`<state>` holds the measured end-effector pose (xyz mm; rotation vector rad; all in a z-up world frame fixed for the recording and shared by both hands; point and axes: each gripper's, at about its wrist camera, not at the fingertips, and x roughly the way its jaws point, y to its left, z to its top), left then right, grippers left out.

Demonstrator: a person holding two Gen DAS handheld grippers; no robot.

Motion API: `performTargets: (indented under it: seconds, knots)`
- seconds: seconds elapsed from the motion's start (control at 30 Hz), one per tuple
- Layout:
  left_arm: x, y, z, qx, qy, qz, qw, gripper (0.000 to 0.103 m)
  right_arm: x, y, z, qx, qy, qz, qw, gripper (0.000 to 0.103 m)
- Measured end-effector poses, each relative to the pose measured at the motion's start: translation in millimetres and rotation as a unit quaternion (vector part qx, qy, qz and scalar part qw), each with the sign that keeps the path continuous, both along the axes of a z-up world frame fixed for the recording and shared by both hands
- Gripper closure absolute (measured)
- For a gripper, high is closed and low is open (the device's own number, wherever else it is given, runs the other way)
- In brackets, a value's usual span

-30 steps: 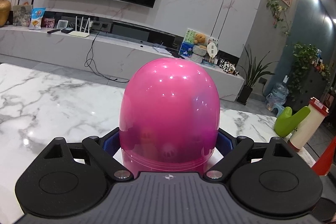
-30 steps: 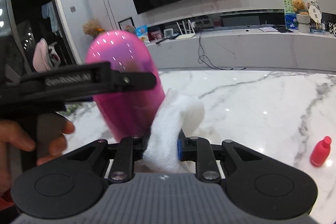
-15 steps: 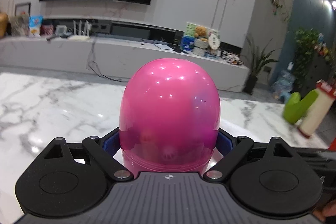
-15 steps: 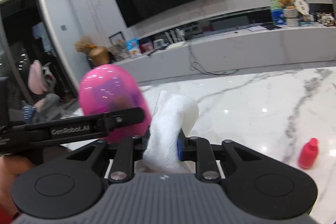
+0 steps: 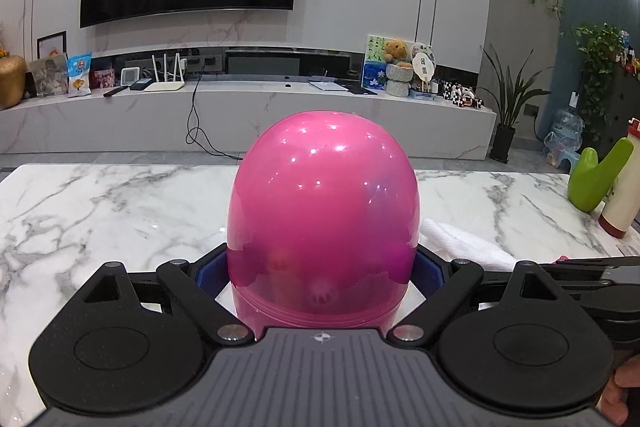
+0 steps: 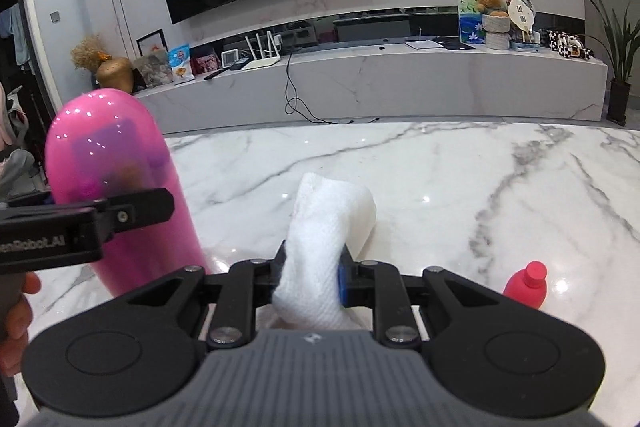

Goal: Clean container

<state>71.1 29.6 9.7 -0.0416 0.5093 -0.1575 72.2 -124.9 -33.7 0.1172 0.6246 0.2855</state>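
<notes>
My left gripper is shut on a glossy pink dome-shaped container, held upright over the marble table. The container also shows in the right wrist view at the left, with the left gripper clamped across it. My right gripper is shut on a folded white cloth, which stands a little to the right of the container, apart from it. The cloth also shows in the left wrist view, just right of the container.
A small pink bottle stands on the table at the right. A green object and a white bottle with a red base stand at the table's right edge. A TV console lies beyond the table's far edge.
The cloth in my right gripper has pulled away from the container's side, which now sits further left in the right wrist view. The left gripper still holds the container.
</notes>
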Motion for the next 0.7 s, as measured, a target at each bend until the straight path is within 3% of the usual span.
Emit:
performTargets:
  seconds: [0.37,0.43,0.57,0.63,0.7]
  knots:
    - [3.7,1.0,-2.6,0.006,0.009,-0.004,0.9999,0.012,-2.0,7.7,-10.2,-0.043,0.018,-0.003,0.999,0.074]
    - [4.2,2.1,-2.2,0.003,0.014,-0.003,0.9999,0.012,-1.9,8.7,-10.6,-0.046,0.02,-0.003,0.999,0.061]
    - [1.4,-0.6,-1.2,0.014,0.0,-0.001,0.9999,0.011,-5.1,9.9,-8.1,-0.051,0.014,-0.007,0.999,0.051]
    - [-3.1,-3.0,0.6,0.026,-0.017,0.001,0.9995,0.0,-8.1,9.9,-4.9,-0.054,0.003,-0.011,0.998,0.038]
    - [-7.5,-5.3,2.4,0.038,-0.034,0.003,0.9987,0.0,-11.6,10.1,-1.0,-0.056,-0.011,-0.016,0.998,0.031]
